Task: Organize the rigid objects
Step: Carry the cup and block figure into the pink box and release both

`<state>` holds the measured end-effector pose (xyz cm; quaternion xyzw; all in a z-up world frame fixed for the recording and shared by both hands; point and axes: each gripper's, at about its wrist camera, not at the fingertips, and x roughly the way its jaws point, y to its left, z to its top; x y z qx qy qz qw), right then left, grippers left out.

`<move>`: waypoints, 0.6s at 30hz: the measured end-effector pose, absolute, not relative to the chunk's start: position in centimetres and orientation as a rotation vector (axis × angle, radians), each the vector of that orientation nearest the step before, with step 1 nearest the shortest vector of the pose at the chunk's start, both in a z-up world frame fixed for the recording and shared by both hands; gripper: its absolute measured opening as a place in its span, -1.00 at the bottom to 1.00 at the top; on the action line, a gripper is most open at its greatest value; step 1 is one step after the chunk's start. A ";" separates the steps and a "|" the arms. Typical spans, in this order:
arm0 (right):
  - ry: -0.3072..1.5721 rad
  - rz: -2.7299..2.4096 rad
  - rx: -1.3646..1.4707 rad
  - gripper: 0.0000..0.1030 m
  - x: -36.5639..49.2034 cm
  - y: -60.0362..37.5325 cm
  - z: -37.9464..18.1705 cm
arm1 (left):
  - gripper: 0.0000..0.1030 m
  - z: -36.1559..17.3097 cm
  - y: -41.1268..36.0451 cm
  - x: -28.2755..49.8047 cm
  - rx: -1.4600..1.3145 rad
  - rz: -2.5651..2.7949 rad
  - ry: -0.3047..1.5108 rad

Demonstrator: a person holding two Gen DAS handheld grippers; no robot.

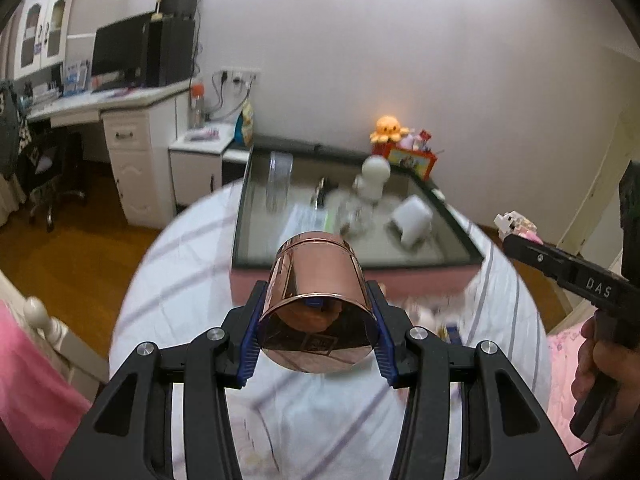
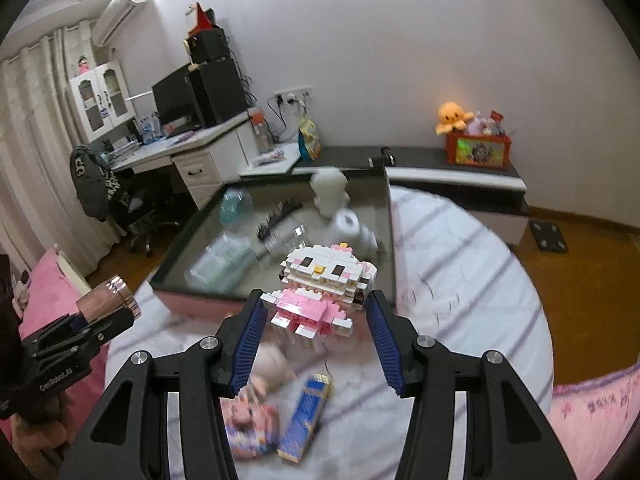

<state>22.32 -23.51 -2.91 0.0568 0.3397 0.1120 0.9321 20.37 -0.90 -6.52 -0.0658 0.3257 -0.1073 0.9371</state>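
While I carry both loads over the bed, my left hand-held gripper is clamped across the sides of a rose-gold metal cup, lying tilted with its mirrored base toward the camera. It looks stiff, light and slick, so I judge the ribbed blue pads should keep squeezing the wall at mid-height, not the rim.

My right hand-held gripper pinches a pink-and-white brick-built cat figure at its lower body. It seems rigid but liable to shed bricks, so I would hold the solid torso gently.

Both hang just short of the glass-topped tray at the bed's foot, which already holds a white doll figure and blurred items. On the striped sheet below lie a blue box and a small doll. Beyond the tray stand a computer desk and a low dark shelf carrying an orange octopus plush.
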 end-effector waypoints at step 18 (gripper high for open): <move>0.764 0.253 0.081 0.03 36.6 -21.9 -4.8 | -0.08 -5.7 -4.7 35.5 -0.105 -0.261 0.673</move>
